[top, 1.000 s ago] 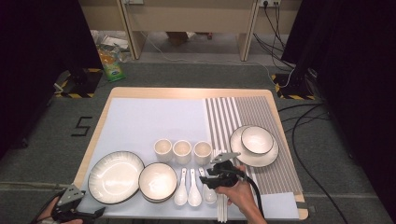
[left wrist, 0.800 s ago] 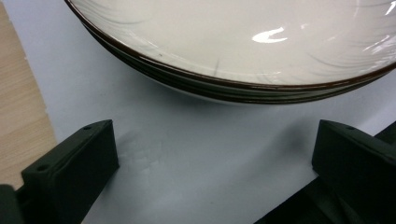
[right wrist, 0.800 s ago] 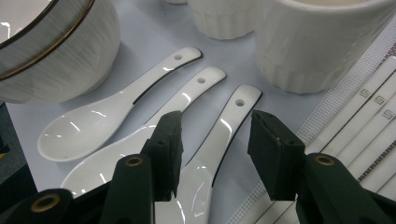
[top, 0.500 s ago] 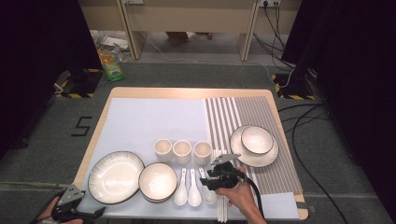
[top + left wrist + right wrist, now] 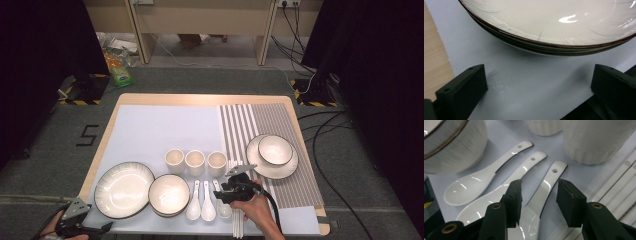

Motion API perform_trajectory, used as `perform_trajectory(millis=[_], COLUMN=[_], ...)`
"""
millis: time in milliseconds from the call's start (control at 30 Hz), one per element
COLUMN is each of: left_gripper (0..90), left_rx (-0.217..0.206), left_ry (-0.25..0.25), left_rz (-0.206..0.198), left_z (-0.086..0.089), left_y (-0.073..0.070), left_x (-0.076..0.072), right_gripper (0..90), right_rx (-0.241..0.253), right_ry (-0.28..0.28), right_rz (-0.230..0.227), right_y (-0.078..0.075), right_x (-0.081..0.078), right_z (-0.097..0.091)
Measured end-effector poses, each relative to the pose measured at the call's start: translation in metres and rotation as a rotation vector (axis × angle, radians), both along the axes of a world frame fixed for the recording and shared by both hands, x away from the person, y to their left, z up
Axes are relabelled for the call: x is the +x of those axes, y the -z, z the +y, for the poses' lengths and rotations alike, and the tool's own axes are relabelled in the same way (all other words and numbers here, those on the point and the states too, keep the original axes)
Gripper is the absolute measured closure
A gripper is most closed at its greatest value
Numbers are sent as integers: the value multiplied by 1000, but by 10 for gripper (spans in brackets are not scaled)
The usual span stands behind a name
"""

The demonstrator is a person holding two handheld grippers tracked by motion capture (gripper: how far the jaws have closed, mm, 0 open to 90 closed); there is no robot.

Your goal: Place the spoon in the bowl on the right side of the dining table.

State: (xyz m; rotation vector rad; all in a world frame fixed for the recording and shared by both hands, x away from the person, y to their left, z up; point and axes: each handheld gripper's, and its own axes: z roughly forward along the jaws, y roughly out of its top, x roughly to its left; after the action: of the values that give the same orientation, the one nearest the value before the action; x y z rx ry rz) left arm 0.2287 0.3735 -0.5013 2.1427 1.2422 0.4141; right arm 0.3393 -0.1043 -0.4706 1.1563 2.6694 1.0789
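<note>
A glossy white spoon (image 5: 541, 195) lies between the half-open right tongs (image 5: 539, 202), apparently ungripped; left tongs (image 5: 536, 90) gape empty.

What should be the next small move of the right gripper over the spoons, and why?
Probably lower the right gripper a little and close it on the handle of the rightmost spoon. Its fingers already stand on either side of that handle but do not appear to press on it, and the middle spoon lies close beside, so a straight descent seems safest.
</note>
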Motion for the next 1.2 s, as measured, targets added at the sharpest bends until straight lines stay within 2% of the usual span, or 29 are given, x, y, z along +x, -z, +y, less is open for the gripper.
perform_trajectory(millis=[133, 167, 233, 400, 567, 667, 767, 833, 967, 1200], left_gripper=[0, 0, 0, 0, 0, 0, 0, 0, 0, 0], left_rx=[3, 1, -3, -5, -4, -4, -5, -5, -5, -5], left_ry=[-3, 3, 2, 0, 0, 5, 5, 5, 6, 6], left_rz=[-5, -3, -5, -12, -10, -6, -6, -5, -6, -7], left_z=[0, 1, 1, 1, 1, 1, 1, 1, 1, 1], left_y=[0, 0, 1, 1, 1, 0, 0, 0, 0, 0], left_x=[0, -1, -1, -1, -1, -1, -1, -1, -1, -1], right_gripper=[587, 587, 595, 616, 655, 673, 710, 768, 785, 809], right_rx=[-20, -49, -69, -88, -131, -126, -101, -106, -78, -54], right_ry=[-16, -19, -20, -16, -17, -15, 0, -4, 10, -14], right_rz=[13, 17, 17, 28, 36, 50, 78, 73, 87, 79], right_y=[2, 3, 4, 3, 1, 0, 1, 1, 2, -1], right_x=[-1, -1, -1, 3, 7, 9, 13, 14, 16, 16], right_z=[4, 8, 11, 14, 21, 21, 19, 19, 18, 15])
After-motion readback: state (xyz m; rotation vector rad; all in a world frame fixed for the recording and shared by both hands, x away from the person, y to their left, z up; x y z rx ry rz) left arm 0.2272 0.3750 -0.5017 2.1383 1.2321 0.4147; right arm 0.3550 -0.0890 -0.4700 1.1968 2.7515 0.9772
